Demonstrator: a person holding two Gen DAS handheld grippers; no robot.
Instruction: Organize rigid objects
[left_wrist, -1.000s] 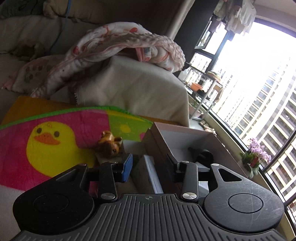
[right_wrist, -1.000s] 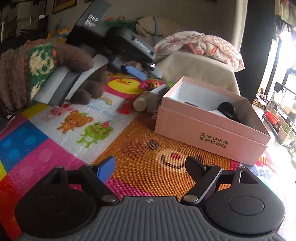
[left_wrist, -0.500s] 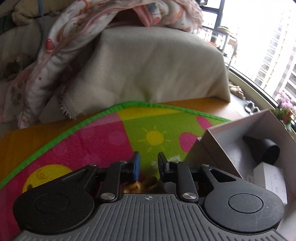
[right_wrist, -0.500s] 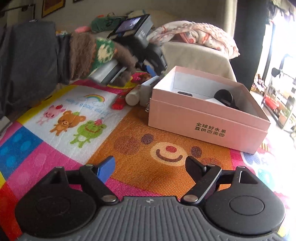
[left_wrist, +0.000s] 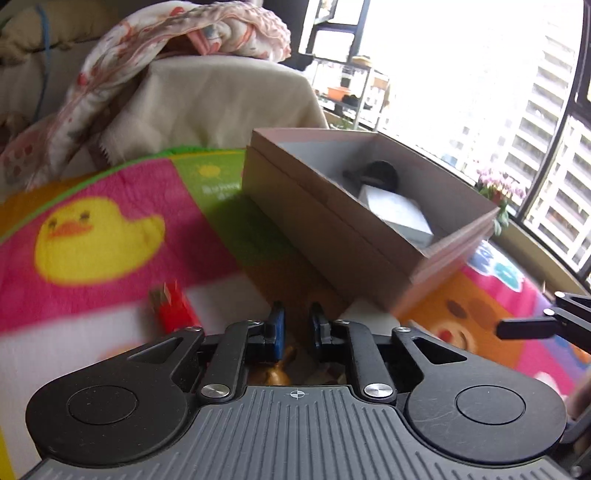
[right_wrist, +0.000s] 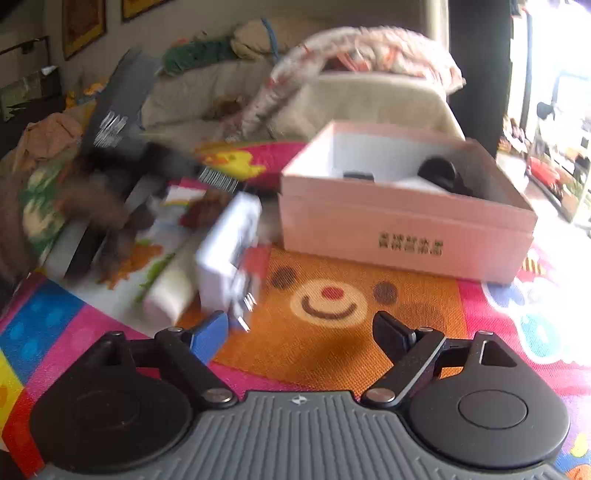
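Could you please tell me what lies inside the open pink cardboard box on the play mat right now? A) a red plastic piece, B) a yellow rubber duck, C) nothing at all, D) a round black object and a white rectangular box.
D: inside the open pink cardboard box, the left wrist view shows a round black object beside a white rectangular box; the right wrist view shows the black object too.

The left gripper — spread wide a second ago — now has its jaws drawn close around the small brown figurine, low in the frame's centre. Its view has swung: the pink box now fills the centre right. In the right wrist view the box looms larger — the scene blurred.
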